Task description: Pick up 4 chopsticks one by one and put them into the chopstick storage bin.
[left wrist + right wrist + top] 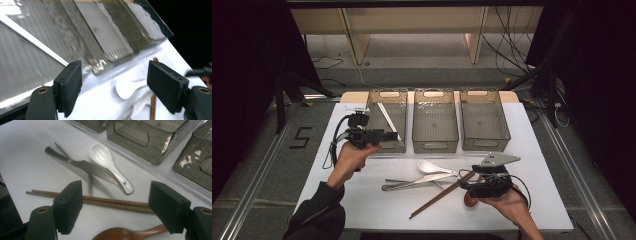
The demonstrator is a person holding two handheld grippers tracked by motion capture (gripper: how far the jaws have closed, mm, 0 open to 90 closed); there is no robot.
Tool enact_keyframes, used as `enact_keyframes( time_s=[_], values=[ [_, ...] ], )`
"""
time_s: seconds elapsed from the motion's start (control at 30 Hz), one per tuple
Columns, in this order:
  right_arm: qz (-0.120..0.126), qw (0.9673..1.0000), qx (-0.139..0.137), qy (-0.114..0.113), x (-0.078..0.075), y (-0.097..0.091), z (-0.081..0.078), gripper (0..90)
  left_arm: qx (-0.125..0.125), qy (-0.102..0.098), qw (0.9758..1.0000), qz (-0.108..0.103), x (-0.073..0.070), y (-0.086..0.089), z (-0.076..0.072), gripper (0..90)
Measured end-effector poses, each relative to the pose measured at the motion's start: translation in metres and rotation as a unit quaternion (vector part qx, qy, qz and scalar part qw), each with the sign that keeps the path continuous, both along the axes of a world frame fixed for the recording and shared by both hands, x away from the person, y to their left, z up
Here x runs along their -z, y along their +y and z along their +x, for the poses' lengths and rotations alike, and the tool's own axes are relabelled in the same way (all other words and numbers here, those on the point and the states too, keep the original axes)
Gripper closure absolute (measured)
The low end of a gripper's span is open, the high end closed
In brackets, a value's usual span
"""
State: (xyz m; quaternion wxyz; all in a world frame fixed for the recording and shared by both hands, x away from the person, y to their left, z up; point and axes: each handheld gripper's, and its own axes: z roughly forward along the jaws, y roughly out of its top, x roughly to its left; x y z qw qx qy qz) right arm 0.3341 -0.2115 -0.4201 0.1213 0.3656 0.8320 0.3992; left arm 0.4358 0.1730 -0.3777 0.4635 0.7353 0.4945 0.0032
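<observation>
Wooden chopsticks (100, 202) lie just ahead of the right gripper (463, 185), jaws wide and empty, likely the next pick. At ten o'clock, the left gripper (396, 135) gapes empty by the left bin (373, 107), where a pale chopstick (388, 120) leans.

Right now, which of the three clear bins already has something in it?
The leftmost bin, beside the left claw: a pale, thin stick-like utensil lies slanted inside. The middle bin and right bin look empty.
</observation>
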Motion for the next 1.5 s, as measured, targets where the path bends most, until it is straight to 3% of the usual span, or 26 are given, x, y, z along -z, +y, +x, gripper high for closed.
enact_keyframes(
  time_s=[0.4,0.53,0.63,0.73,0.93,1.23,1.5],
  values=[
    [-0.010,0.9999,0.002,-0.003,-0.001,-0.009,0.002,28.2,0.044,-0.010,0.9989,0.012,0.023,-0.014,-0.047,25.1],
    [-0.027,0.9996,-0.009,-0.007,-0.002,-0.010,0.008,28.2,0.047,-0.020,0.9987,0.008,0.032,-0.013,-0.058,23.6],
    [-0.055,0.9982,-0.021,-0.008,-0.003,-0.009,0.015,28.2,0.046,-0.031,0.9985,0.005,0.037,-0.008,-0.066,22.7],
    [-0.073,0.9966,-0.039,0.002,-0.004,-0.008,0.023,30.0,0.038,-0.039,0.9985,-0.003,0.042,-0.002,-0.072,22.5],
    [-0.115,0.9902,-0.077,0.019,0.002,-0.001,0.035,32.4,0.034,-0.045,0.9984,-0.002,0.051,0.005,-0.084,22.0],
    [-0.173,0.9744,-0.142,0.020,0.015,0.017,0.034,36.0,0.032,-0.067,0.9972,0.005,0.054,0.010,-0.096,21.2],
    [-0.199,0.9638,-0.176,0.020,0.024,0.029,0.035,39.7,0.032,-0.071,0.9969,0.009,0.056,0.013,-0.102,20.8]
  ],
)
